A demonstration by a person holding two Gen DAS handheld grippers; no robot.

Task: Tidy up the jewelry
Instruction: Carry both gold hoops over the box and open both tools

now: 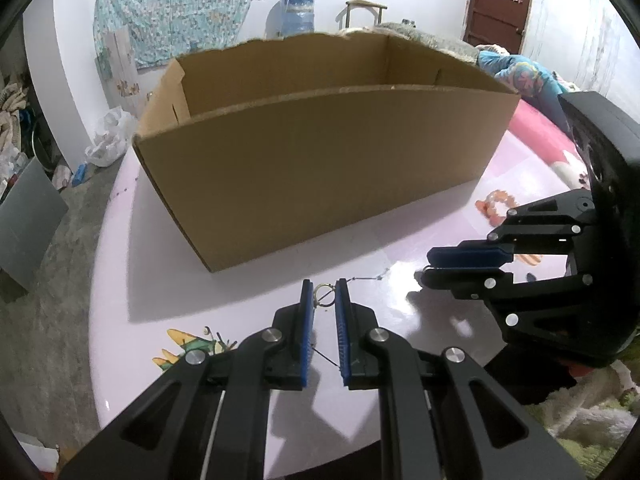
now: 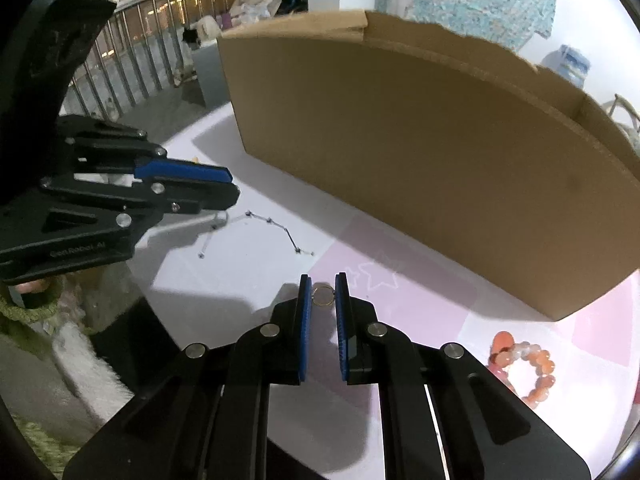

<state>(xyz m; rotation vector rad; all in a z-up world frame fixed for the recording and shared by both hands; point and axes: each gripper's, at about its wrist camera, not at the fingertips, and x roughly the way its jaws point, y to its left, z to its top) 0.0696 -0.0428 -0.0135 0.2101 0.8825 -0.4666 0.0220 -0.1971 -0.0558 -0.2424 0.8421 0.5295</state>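
Right claw [image 2: 323, 294] pinches a small ring [image 2: 322, 295]; left claw [image 1: 324, 294] pinches the chain necklace [image 1: 366, 279]. Cardboard box [image 2: 420, 152] stands close ahead on the bench [image 2: 240, 280].

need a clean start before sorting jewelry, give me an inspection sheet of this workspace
surface: glossy pink table, printed pictures
job's things: cardboard box, open top; thin chain and bead bracelet on table
clutter: nothing seen
grippers: left tongs shut on chain's ring; right tongs shut on small ring
cables: nothing seen
surroundings: water bottle, brown door, hanging cloth
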